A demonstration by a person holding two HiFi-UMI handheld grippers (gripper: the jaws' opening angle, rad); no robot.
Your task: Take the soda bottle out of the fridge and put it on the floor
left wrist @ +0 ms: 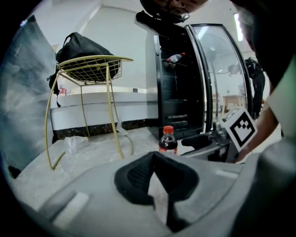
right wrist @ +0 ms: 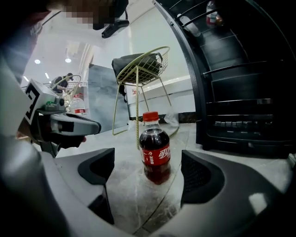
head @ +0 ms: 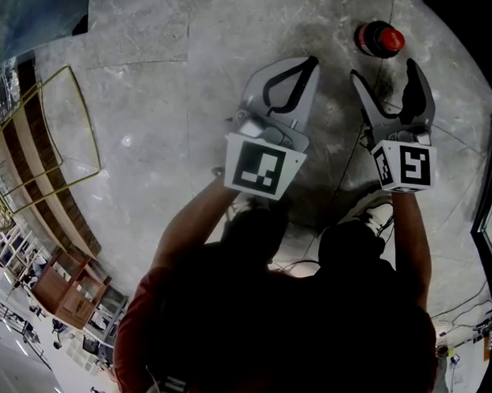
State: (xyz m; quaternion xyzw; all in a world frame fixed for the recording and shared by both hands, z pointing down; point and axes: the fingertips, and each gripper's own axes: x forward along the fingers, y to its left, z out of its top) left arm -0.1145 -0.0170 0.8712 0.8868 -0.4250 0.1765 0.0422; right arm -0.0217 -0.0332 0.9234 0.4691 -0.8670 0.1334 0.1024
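Note:
The soda bottle [right wrist: 155, 150], dark cola with a red cap and red label, stands upright on the grey stone floor [right wrist: 125, 190]. My right gripper [right wrist: 150, 173] is open, and the bottle stands just beyond its two black pads, touching neither. From the head view the bottle's red cap [head: 380, 38] shows ahead of the open right gripper [head: 385, 72]. My left gripper [head: 307, 66] is shut with nothing in it, to the left of the bottle. In the left gripper view the shut left gripper [left wrist: 156, 159] points towards the bottle [left wrist: 168, 141].
The black fridge [left wrist: 180, 78] stands open behind the bottle, its glass door [left wrist: 222, 78] swung to the right. Another bottle [left wrist: 175, 58] lies on an upper shelf. A yellow wire chair [left wrist: 88, 69] holding a black bag stands to the left. The person's feet are just behind the grippers.

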